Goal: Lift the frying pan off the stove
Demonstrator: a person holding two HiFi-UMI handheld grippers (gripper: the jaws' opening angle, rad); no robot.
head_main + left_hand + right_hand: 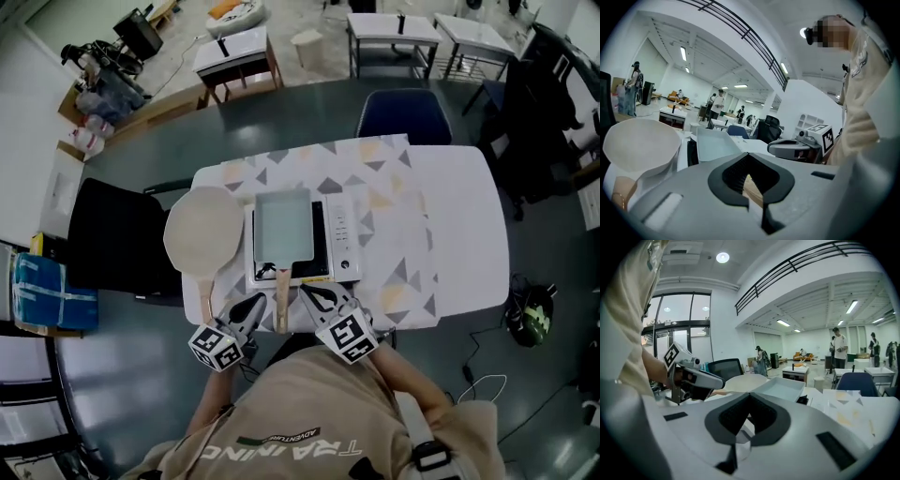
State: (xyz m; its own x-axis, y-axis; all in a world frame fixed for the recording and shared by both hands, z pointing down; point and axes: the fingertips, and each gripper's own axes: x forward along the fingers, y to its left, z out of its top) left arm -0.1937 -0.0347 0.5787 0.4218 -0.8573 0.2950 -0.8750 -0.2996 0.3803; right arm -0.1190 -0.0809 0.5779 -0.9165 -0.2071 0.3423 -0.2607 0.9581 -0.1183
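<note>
A rectangular grey frying pan (283, 226) sits on the white portable stove (339, 240), its wooden handle (282, 298) pointing toward me. My left gripper (257, 303) is shut and empty just left of the handle's end. My right gripper (307, 292), also shut and empty, is just right of it. In the left gripper view the pan (714, 144) lies ahead, and a bit of wooden handle (752, 188) shows through the hole in that gripper (749, 157). The right gripper view shows the pan (785, 388) beyond its jaws (750, 394).
A round beige pan (202, 232) with its own wooden handle (205, 298) lies left of the stove on the patterned cloth (389, 202). A dark chair (117, 246) stands at the table's left and a blue chair (403, 114) at the far side. People stand far behind.
</note>
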